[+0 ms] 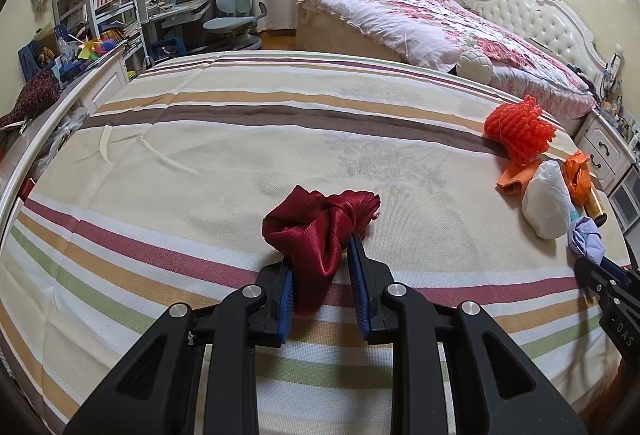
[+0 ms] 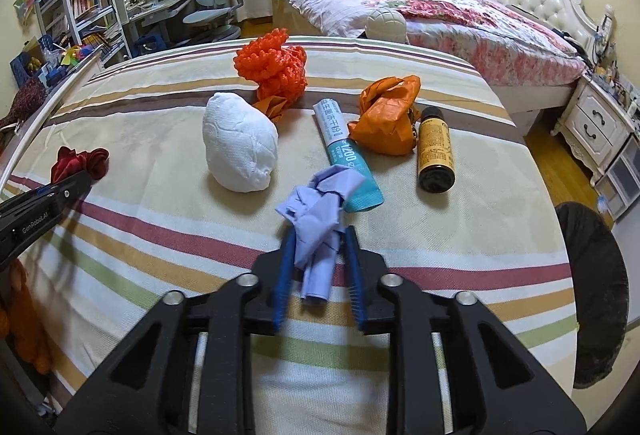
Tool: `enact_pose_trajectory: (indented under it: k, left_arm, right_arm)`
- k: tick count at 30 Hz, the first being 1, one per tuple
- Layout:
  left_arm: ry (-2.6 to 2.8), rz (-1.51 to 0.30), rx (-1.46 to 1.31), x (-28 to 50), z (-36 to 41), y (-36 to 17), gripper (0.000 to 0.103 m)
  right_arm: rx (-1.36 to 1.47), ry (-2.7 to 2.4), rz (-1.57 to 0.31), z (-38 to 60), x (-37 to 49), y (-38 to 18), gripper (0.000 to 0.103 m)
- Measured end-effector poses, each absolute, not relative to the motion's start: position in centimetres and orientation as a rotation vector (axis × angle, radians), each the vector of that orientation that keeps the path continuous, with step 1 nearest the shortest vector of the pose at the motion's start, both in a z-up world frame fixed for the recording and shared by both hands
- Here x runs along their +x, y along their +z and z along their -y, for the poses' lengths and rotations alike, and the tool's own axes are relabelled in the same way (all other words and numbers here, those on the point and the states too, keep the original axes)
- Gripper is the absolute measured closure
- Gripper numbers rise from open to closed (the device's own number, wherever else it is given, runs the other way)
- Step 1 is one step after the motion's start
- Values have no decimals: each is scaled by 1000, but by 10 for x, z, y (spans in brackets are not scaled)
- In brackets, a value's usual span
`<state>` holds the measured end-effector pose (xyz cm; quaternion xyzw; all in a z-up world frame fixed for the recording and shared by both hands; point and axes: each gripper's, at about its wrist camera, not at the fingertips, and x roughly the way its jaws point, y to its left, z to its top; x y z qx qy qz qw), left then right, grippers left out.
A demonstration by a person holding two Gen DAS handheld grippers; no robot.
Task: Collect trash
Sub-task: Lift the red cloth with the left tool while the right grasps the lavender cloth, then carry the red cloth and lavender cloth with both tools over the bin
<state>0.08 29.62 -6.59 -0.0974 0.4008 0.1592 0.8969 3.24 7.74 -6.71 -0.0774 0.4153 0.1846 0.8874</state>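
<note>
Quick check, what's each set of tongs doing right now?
Left tongs: shut on the dark red cloth.
Right tongs: shut on the crumpled lavender cloth.

Left gripper (image 1: 324, 259), right gripper (image 2: 318, 247): black angular arms, silver round screws, blue ribbed jaws.

Trash lying spread over the near bed (image 2: 160, 107)

The tissue wad (image 2: 240, 143) is sitting left of the tube (image 2: 346, 155), with the net bundle (image 2: 272, 65) lying behind them. The crumpled bag (image 2: 384, 119) is resting between tube and bottle (image 2: 435, 149). A bin (image 2: 596, 295) is standing off the bed's right edge, and a second bed (image 2: 440, 11) is lying behind.
</note>
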Motion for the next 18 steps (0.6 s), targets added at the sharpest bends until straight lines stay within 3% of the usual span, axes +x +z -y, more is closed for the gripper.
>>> enact_pose_trajectory:
  k: [18]
  left_arm:
    - [226,-766,-163,-16,-245,-41,81]
  right_arm:
    - [-70,264,-759,5,22,-34,81]
